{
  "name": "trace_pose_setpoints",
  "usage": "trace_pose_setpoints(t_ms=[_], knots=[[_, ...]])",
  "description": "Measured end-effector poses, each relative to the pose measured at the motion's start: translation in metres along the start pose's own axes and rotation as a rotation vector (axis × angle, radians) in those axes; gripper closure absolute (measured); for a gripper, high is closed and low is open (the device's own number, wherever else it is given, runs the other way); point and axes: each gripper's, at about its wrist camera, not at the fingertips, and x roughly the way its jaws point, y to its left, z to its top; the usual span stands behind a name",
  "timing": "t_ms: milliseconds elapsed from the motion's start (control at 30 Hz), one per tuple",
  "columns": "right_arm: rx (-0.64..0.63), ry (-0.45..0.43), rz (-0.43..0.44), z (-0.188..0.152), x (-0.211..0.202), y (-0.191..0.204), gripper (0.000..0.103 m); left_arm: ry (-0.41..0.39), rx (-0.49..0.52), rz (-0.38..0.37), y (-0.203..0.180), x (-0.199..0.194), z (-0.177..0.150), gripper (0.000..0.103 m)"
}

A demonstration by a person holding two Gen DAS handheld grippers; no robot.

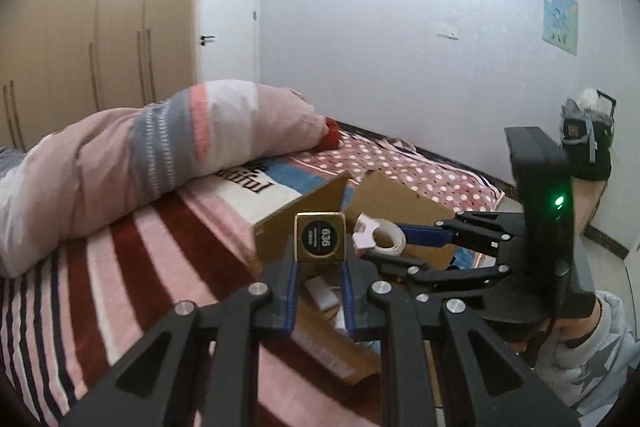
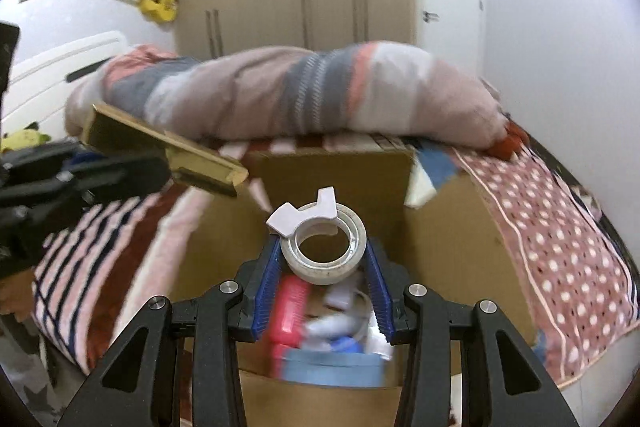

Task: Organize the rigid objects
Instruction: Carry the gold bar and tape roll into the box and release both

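Note:
My left gripper [image 1: 320,259] is shut on a gold box [image 1: 320,237] with a black round "636" label, held above an open cardboard box [image 1: 400,205] on the bed. My right gripper [image 2: 323,257] is shut on a roll of clear tape [image 2: 323,253] with a white dispenser tab, also above the cardboard box [image 2: 332,171]. In the left wrist view the right gripper [image 1: 384,247] and tape roll [image 1: 382,235] sit just right of the gold box. In the right wrist view the gold box [image 2: 168,143] and left gripper [image 2: 160,163] are at left.
Inside the box lie a red item [image 2: 290,307], a blue lid [image 2: 332,367] and white pieces [image 2: 344,319]. A rolled striped duvet [image 2: 300,95] lies behind the box on the striped blanket [image 1: 120,267]. A wardrobe [image 1: 80,27] stands beyond the bed.

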Motion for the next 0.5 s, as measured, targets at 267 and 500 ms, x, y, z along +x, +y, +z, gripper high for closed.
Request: trace_pose_setpoints(t_ms=[267,500], knots=[[0.006,0.062,-0.005,-0.014,0.029,-0.028,0.066,0.101,0.0,-0.016,-0.003,0.053,-0.002,0.088],[0.024,0.046,0.033,-0.016,0.029,-0.032,0.066,0.149,0.03,0.014,-0.007,0.079,-0.003,0.088]])
